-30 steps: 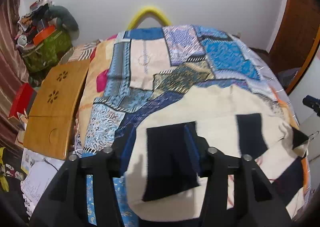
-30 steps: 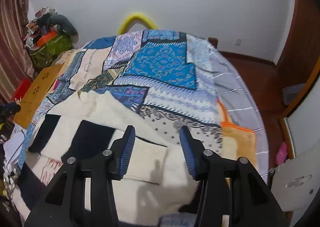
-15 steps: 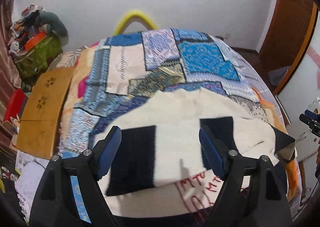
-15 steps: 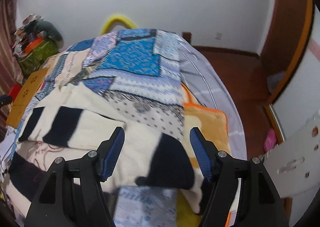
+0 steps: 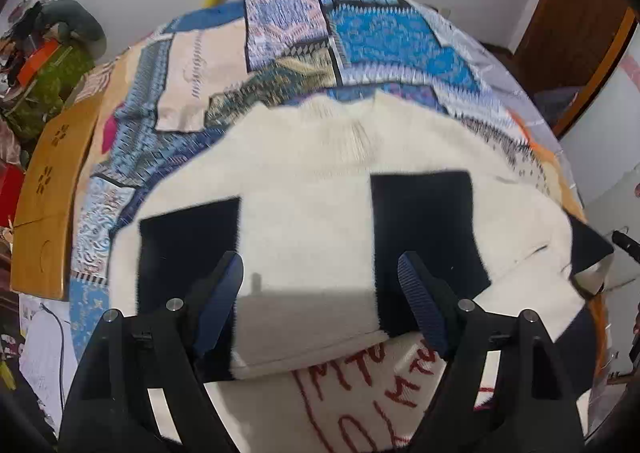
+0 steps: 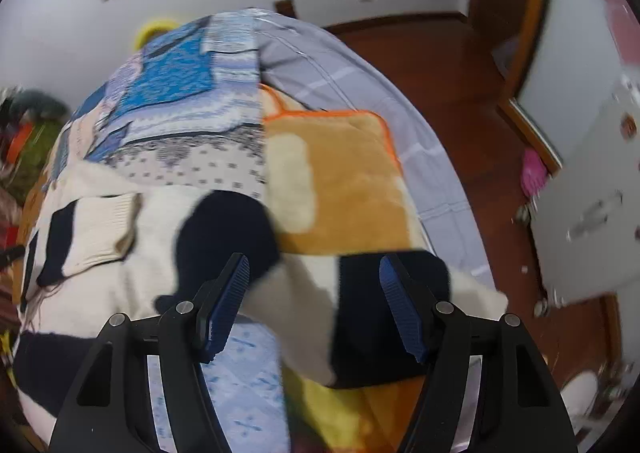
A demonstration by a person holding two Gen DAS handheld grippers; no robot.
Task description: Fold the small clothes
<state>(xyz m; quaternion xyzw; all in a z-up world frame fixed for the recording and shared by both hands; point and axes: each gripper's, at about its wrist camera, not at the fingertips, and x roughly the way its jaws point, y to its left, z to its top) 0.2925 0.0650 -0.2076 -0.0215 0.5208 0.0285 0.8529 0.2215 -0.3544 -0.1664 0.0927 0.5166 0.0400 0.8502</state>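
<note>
A cream sweater (image 5: 312,173) with navy blocks lies flat on the bed, its sleeves folded across the body. Red stitched lettering (image 5: 360,369) shows on its near part. My left gripper (image 5: 320,289) hovers open over the folded sleeve, one finger above each navy block, gripping nothing. In the right wrist view the sweater's right side (image 6: 160,237) runs out into a navy-banded sleeve (image 6: 384,313) that hangs towards the bed's side edge. My right gripper (image 6: 314,293) stands open just above that sleeve, and its pads are not pressing the cloth.
A blue patchwork cover (image 5: 380,37) spreads over the bed. A wooden lap table (image 5: 52,189) leans at the left side. An orange-edged tan blanket (image 6: 344,181) lies by the sleeve. Wooden floor (image 6: 460,65) and a white cabinet (image 6: 592,213) are to the right.
Both grippers opened wider and let go of the sleeve parts between their fingers. The left drew back lower over the sweater; the right swung right to the bed's side.
</note>
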